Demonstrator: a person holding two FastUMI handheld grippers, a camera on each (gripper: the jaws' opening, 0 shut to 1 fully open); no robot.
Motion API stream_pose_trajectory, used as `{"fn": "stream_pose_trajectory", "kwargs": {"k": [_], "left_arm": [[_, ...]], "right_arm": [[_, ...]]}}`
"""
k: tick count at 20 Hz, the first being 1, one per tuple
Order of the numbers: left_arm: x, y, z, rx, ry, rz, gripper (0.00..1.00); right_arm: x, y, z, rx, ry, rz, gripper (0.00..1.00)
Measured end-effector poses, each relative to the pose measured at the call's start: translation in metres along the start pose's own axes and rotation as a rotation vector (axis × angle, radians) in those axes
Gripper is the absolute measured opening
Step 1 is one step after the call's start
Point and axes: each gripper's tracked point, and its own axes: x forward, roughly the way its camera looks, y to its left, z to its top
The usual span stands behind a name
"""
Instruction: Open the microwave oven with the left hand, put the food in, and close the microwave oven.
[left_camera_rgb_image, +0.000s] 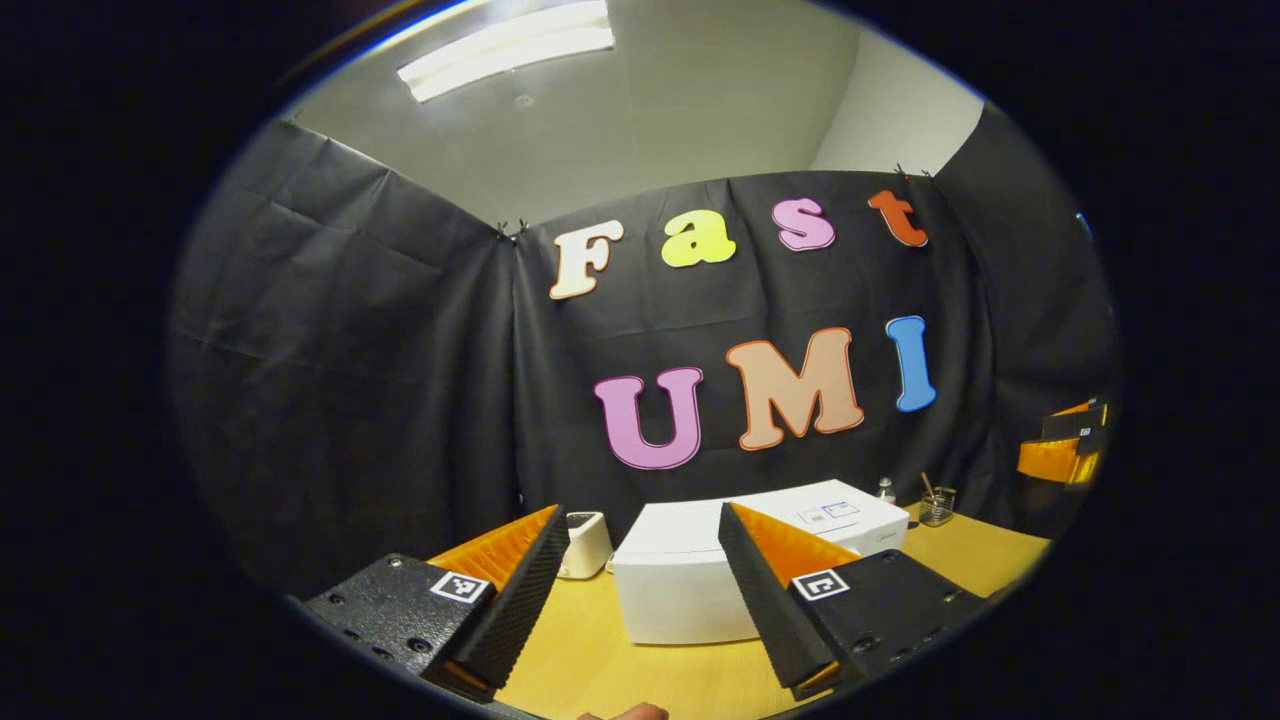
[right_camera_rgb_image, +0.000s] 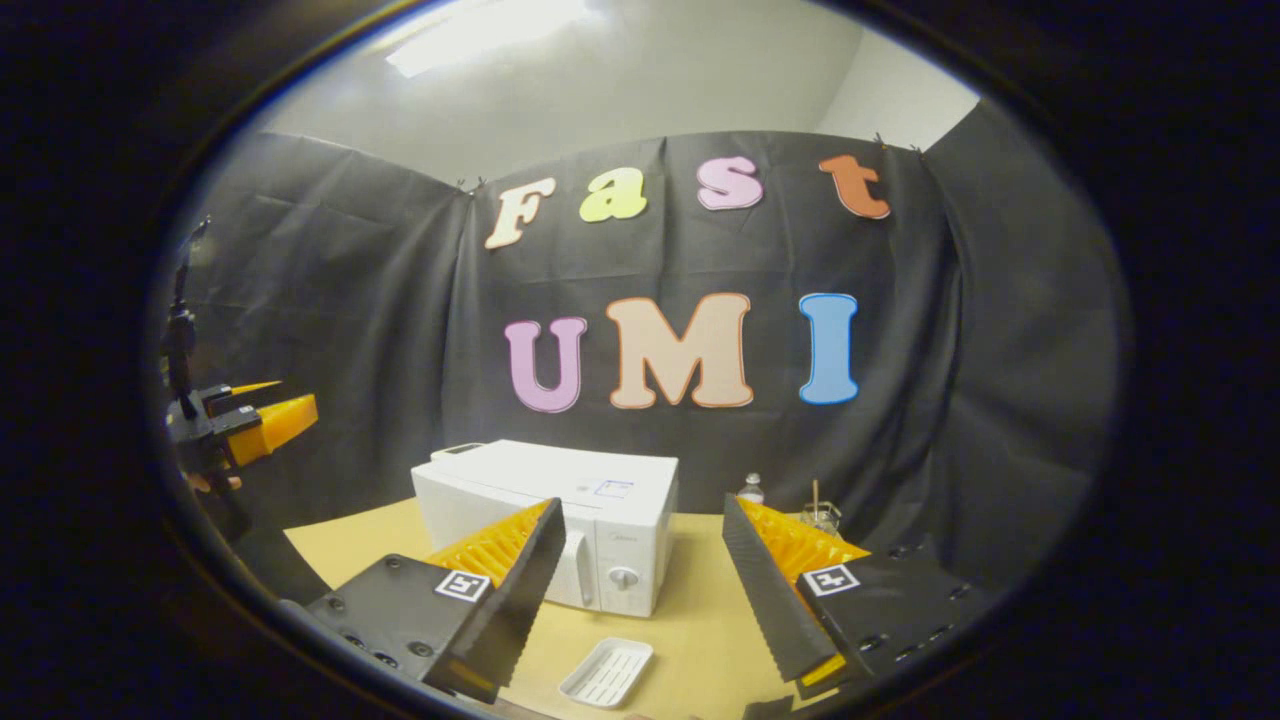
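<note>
A staged recording booth, not a home. Black cloth (right_camera_rgb_image: 330, 300) drapes the walls. A microwave (right_camera_rgb_image: 560, 500) sits on a bare table (right_camera_rgb_image: 700, 600) under an office ceiling light (left_camera_rgb_image: 505, 45).

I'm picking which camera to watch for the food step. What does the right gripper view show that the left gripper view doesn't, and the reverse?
Right gripper view: the microwave's front with its handle and dial, and a white tray on the table.
Left gripper view: a small white device beside the microwave.
Both: the closed microwave, a glass jar behind it, both grippers open.
</note>
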Motion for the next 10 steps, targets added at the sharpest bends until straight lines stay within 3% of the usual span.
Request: {"fn": "stream_pose_trajectory", "kwargs": {"k": [2, 10], "left_arm": [[-0.008, -0.004, 0.006, -0.009, -0.008, -0.016, 0.98], [-0.019, -0.005, 0.007, -0.052, -0.015, -0.03, 0.98]], "right_arm": [[-0.006, 0.006, 0.007, -0.012, -0.01, 0.005, 0.96], [-0.032, 0.019, 0.015, -0.061, -0.028, 0.018, 0.96]]}}
